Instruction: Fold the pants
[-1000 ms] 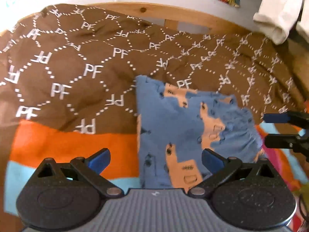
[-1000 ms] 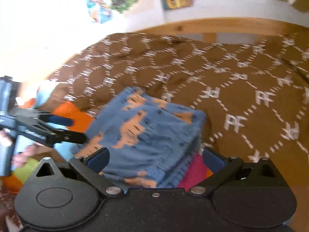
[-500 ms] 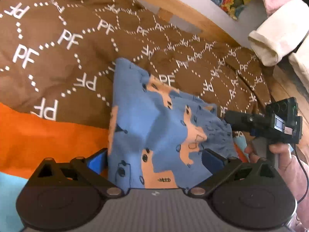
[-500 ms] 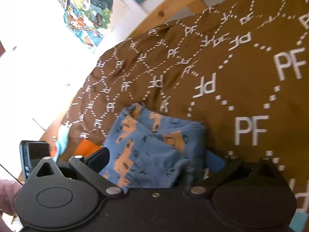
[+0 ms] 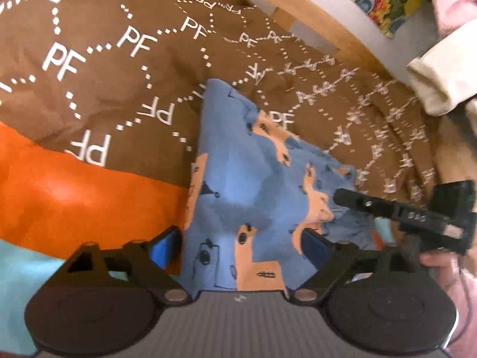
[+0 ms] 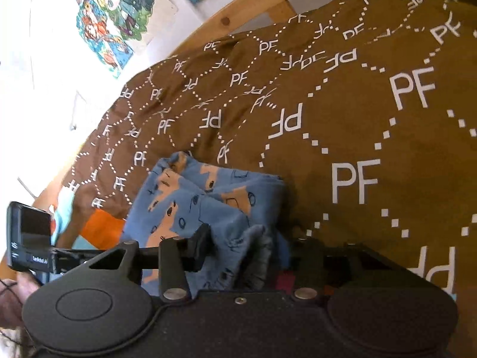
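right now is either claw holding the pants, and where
Both claws are closing on the blue pants. The left claw straddles the near folded edge, pads not yet pressing. The right claw is bunching the gathered waistband end; a firm grip cannot be told.

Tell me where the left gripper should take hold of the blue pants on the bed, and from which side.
Probably the near folded edge of the blue pants. It already lies between the left gripper's closing jaws, thick and slightly raised off the brown bedspread. Come from the near side, angled downward. The right gripper is closing on the bunched end.
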{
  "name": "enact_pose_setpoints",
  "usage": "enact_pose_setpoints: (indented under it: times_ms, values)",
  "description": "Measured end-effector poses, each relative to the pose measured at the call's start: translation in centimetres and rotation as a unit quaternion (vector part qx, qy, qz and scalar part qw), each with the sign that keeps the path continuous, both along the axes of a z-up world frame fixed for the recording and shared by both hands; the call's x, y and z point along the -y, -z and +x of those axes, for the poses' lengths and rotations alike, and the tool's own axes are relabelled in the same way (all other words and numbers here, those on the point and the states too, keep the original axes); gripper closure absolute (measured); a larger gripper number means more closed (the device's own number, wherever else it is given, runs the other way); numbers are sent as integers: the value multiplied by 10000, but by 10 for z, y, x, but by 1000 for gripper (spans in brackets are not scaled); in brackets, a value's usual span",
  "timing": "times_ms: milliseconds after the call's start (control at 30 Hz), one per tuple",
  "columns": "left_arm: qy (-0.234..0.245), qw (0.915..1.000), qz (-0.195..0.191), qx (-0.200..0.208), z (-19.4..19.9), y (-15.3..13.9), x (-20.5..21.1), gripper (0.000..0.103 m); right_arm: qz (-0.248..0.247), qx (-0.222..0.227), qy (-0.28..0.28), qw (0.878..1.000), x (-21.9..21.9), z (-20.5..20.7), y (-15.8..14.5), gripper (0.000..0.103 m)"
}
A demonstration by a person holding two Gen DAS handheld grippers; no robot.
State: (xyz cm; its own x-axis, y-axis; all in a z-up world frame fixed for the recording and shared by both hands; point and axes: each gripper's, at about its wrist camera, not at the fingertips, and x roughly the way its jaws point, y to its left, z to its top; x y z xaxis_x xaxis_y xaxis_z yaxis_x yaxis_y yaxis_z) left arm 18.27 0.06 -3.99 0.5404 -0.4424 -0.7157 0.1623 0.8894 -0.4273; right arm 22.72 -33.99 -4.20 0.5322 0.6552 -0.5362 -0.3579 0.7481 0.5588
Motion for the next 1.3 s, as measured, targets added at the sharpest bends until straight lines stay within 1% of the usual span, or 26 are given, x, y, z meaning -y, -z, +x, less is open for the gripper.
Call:
enact_pose_setpoints:
  times_ms: [33,67,133,167,233,267,333,367,433,500,600,700,900,1000,1067,1200,1267,1300]
  values:
    - [-3,9998,181,-3,-1,-1,4,23,-103,33,9,9999,-3,-1,-1,61]
    - [10,9993,363,-8,-2,-3,9,24,-224,75,21,9997,-5,-3,-3,62]
    - [55,9976,696,-25,-3,-6,18,33,-425,190,52,9989,-12,-7,-7,66]
    - [80,9963,859,-36,-4,-7,22,35,-516,256,81,9983,-15,-10,-10,67]
    - [83,9936,1124,-24,-6,-11,29,45,-653,338,148,9972,-18,-15,-12,71]
    - [67,9929,1189,-35,-7,-12,30,47,-727,398,178,9964,-21,-18,-14,71]
    - [8,9927,1202,-84,-8,-15,31,59,-888,538,236,9943,-25,-24,-17,73]
    - [-29,9926,1211,-113,-8,-16,31,62,-978,619,261,9929,-28,-28,-19,74]
    - [-71,9921,1242,-154,-7,-19,32,77,-1140,803,297,9898,-33,-35,-24,76]
    - [-106,9921,1240,-183,-6,-24,32,82,-1299,1005,300,9860,-38,-42,-29,77]
    - [-126,9917,1261,-195,-8,-29,32,84,-1534,1282,288,9794,-45,-51,-38,78]
    - [-189,9915,1281,-119,-9,-36,35,86,-1716,1521,273,9730,-51,-57,-46,79]
    - [-120,9914,1276,280,-1,-56,42,86,-1990,1999,317,9589,-52,-58,-65,81]
    - [-122,9914,1195,527,12,-65,50,86,-1980,2141,463,9554,-45,-45,-78,81]
    - [-128,9903,1167,745,21,-69,57,86,-1966,2222,575,9532,-41,-33,-86,81]
    - [-141,9883,1105,1038,46,-74,70,86,-1968,2384,741,9481,-30,-6,-101,81]
    - [-123,9880,1074,1107,59,-72,73,86,-1955,2347,817,9487,-24,9,-100,81]
    - [-95,9886,1051,1074,66,-69,75,85,-1925,2261,862,9510,-20,17,-97,81]
